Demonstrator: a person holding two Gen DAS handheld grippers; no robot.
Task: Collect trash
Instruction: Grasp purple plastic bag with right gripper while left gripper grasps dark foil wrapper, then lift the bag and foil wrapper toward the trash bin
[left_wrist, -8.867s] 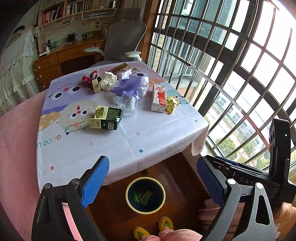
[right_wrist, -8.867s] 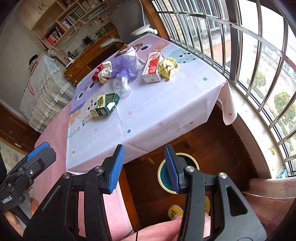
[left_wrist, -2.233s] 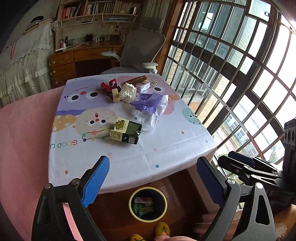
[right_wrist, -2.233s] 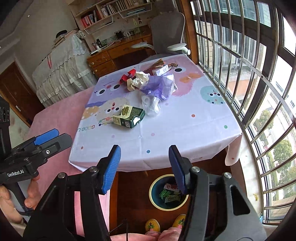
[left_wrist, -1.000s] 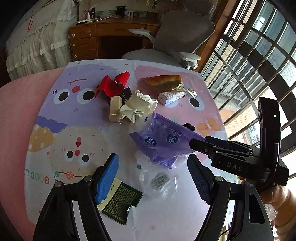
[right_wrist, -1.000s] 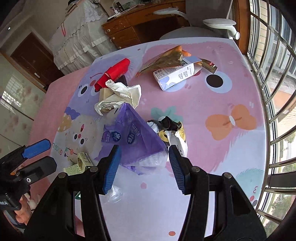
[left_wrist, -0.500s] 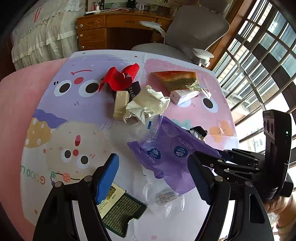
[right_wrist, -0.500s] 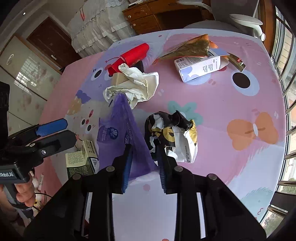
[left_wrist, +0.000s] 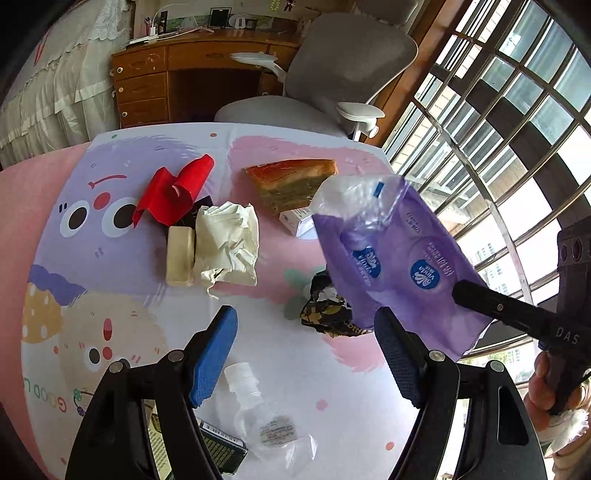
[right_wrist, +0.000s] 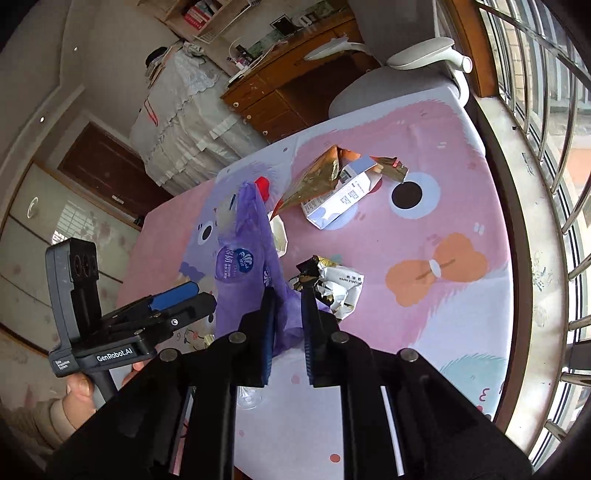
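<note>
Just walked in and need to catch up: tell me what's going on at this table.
A person is clearing trash with two handheld grippers. The right gripper is shut on a purple wrapper and holds it above the table. The left gripper is open and holds nothing, above a clear bottle. A crumpled foil packet, white paper, red scrap and small carton are on the table.
</note>
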